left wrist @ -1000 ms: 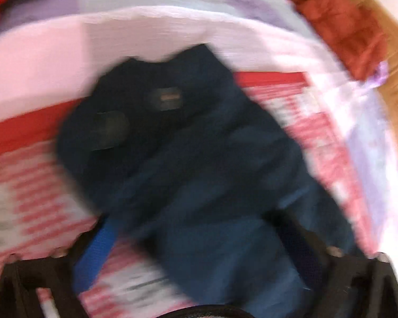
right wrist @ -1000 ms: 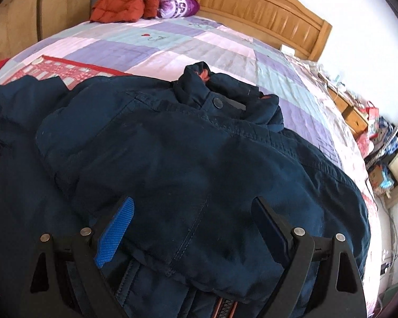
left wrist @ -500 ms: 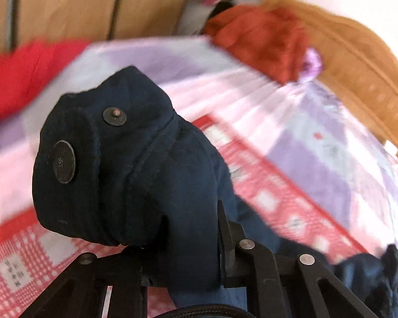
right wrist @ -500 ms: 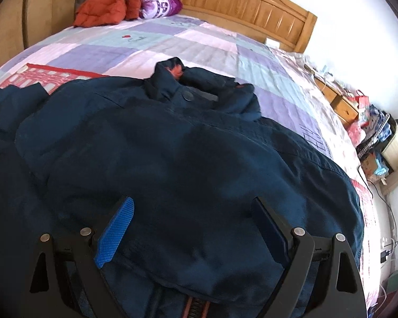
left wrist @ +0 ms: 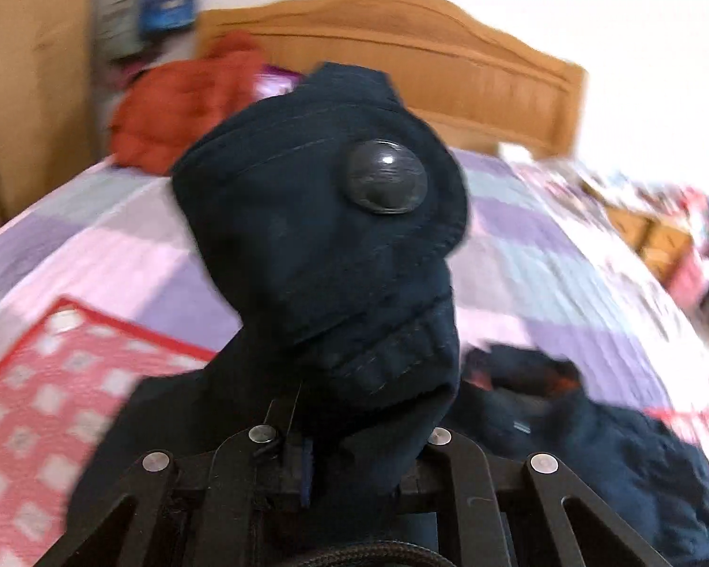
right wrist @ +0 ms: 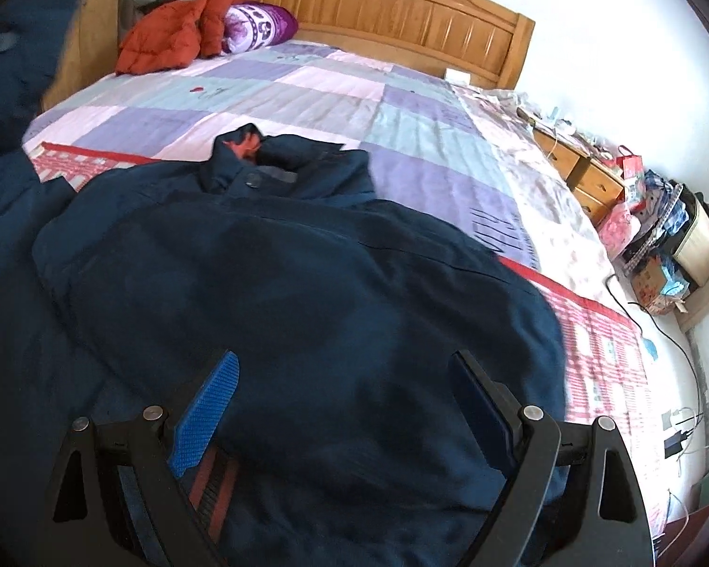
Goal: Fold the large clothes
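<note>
A large navy jacket [right wrist: 283,293] lies spread on the bed, collar toward the headboard. My left gripper [left wrist: 354,468] is shut on the jacket's sleeve cuff [left wrist: 321,245], which stands up in front of the camera with a dark snap button [left wrist: 385,183] showing. The rest of the jacket [left wrist: 614,449] trails below it. The lifted sleeve [right wrist: 9,61] shows at the upper left of the right wrist view. My right gripper [right wrist: 345,406] hangs open just over the jacket's body, its blue pads [right wrist: 208,406] wide apart and gripping nothing.
The bed carries a pastel patchwork quilt [right wrist: 307,90] and a red checked cloth [right wrist: 600,345]. An orange-red jacket [right wrist: 175,38] and a purple pillow [right wrist: 260,23] lie by the wooden headboard [right wrist: 402,4]. A cluttered nightstand [right wrist: 586,175] stands on the right.
My left gripper shut on the sleeve cuff, then lifted and swung it toward the headboard while rolling. My right gripper slid sideways over the jacket, still open.
</note>
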The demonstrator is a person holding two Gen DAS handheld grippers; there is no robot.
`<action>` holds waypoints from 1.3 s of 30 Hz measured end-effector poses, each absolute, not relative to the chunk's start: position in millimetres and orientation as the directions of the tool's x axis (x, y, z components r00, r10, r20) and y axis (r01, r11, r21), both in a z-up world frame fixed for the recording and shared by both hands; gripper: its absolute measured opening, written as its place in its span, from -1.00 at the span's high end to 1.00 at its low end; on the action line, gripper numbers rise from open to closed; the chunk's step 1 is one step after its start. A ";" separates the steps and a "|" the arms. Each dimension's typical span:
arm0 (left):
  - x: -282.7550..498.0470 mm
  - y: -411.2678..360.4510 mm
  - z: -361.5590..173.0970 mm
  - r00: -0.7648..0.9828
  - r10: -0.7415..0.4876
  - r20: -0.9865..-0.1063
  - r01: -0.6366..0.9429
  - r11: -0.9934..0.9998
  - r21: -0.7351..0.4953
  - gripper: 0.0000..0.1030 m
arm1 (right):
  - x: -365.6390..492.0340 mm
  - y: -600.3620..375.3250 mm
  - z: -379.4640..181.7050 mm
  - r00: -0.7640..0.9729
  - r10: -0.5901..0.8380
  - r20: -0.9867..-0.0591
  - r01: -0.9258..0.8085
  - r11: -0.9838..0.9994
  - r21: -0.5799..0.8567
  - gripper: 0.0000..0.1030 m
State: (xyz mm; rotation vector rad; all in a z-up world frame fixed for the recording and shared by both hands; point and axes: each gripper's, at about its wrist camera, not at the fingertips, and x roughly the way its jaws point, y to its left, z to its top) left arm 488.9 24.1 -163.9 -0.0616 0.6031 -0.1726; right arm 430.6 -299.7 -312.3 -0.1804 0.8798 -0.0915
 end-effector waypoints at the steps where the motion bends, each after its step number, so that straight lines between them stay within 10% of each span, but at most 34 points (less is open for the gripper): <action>1: 484.9 -10.0 -173.3 0.795 -0.203 -0.572 0.187 0.978 -0.087 0.72 | 424.6 -309.4 -309.5 0.636 -0.147 -0.758 0.000 0.982 -0.191 -0.79; 10: 434.7 -189.5 -276.2 0.725 -0.149 -0.672 0.371 0.907 0.199 0.72 | 390.1 -369.6 -304.0 0.625 -0.143 -0.767 0.001 0.983 -0.183 -0.79; 24: 416.8 -229.4 -317.3 0.766 -0.050 -0.640 0.385 0.833 0.396 0.57 | 363.6 -411.0 -311.1 0.601 -0.159 -0.783 0.079 0.987 -0.139 -0.79; 33: 372.2 -173.5 -274.3 0.648 -0.344 -0.679 0.525 0.848 0.071 -0.07 | 367.3 -410.3 -281.7 0.654 -0.195 -0.731 0.148 0.980 -0.130 -0.79; 39: 357.7 -129.7 -241.8 0.697 -0.355 -0.623 0.495 0.867 0.061 -0.19 | 375.6 -375.3 -258.8 0.719 -0.146 -0.679 0.093 0.989 -0.114 -0.80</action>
